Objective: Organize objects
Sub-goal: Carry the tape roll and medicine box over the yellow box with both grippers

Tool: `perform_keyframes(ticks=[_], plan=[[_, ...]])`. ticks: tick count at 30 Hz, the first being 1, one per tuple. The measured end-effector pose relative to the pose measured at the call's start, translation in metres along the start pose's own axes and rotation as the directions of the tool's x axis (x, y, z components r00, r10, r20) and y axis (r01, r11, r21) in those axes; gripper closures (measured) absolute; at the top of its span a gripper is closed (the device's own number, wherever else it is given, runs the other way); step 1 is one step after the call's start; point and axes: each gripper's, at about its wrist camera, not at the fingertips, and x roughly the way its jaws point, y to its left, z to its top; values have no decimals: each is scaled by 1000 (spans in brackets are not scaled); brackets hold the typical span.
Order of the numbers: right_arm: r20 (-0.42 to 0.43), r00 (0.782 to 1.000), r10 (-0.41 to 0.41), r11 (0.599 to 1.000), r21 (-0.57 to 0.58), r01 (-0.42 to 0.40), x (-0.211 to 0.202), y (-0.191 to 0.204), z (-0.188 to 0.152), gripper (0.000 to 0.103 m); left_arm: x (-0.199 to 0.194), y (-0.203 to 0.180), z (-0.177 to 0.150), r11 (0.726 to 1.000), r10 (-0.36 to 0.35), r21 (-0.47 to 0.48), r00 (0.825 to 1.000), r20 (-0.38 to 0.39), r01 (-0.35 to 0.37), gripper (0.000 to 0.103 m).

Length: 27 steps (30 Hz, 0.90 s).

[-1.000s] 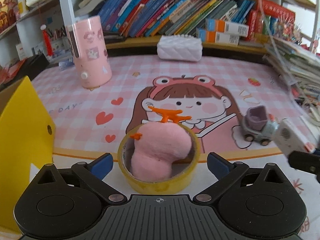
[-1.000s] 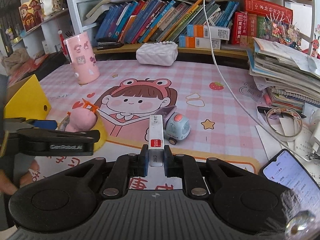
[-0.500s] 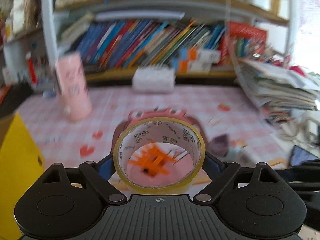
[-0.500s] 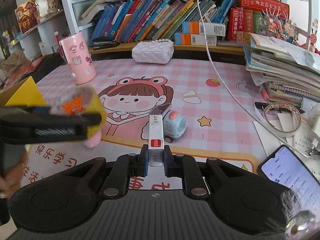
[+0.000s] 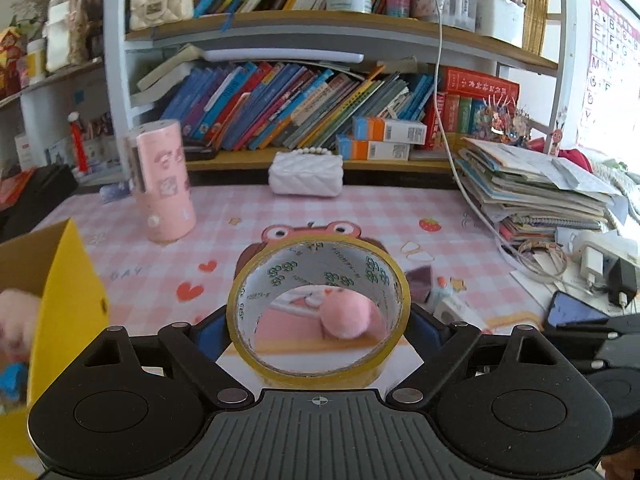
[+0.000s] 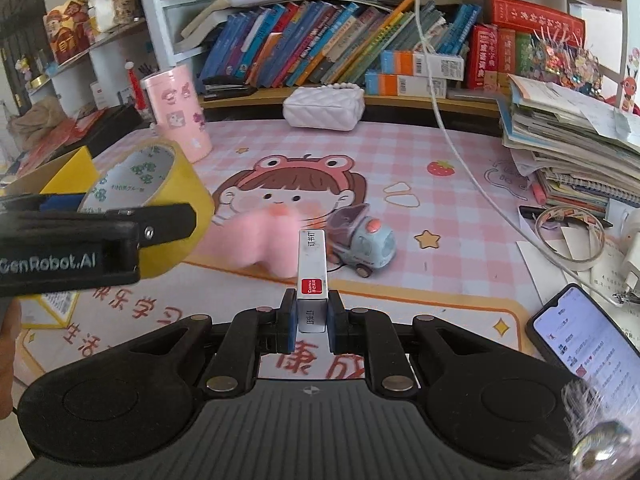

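Left tongs [image 5: 320, 320] clamp the yellow ring-shaped tape roll [image 5: 318, 312], centre frame, airborne. Right tongs [image 6: 312, 316] pinch the slim silver staple box [image 6: 312, 272]. Keep the roll level; clear the yellow cardboard box [image 5: 68, 300] wall at left before release.

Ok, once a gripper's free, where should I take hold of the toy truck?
Probably across the toy truck's rounded blue cab, coming down from above. It stands upright on its wheels, so the cab sides are clear, while the raised grey bed behind looks thin and tilted.
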Motion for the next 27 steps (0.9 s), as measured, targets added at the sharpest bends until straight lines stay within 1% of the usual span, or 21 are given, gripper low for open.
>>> perform_keyframes(ticks=[7,12,18,27], plan=[[11,1000,-1,999,-34,1,-18,30,-11,89,-34,21,-29,999,-5,-39,1000,-28,4,13],[19,1000,6,998,-59,-5,-33,60,-21,89,-63,43,-49,998,-5,-65,999,-35,2,13],[17,999,31,995,-91,-30,-49,105,-36,90,-102,76,-71,995,31,-97,999,-25,-33,13],[-18,995,99,983,-153,-101,-68,179,-68,90,-158,124,-110,982,93,-158,994,-51,-100,13]])
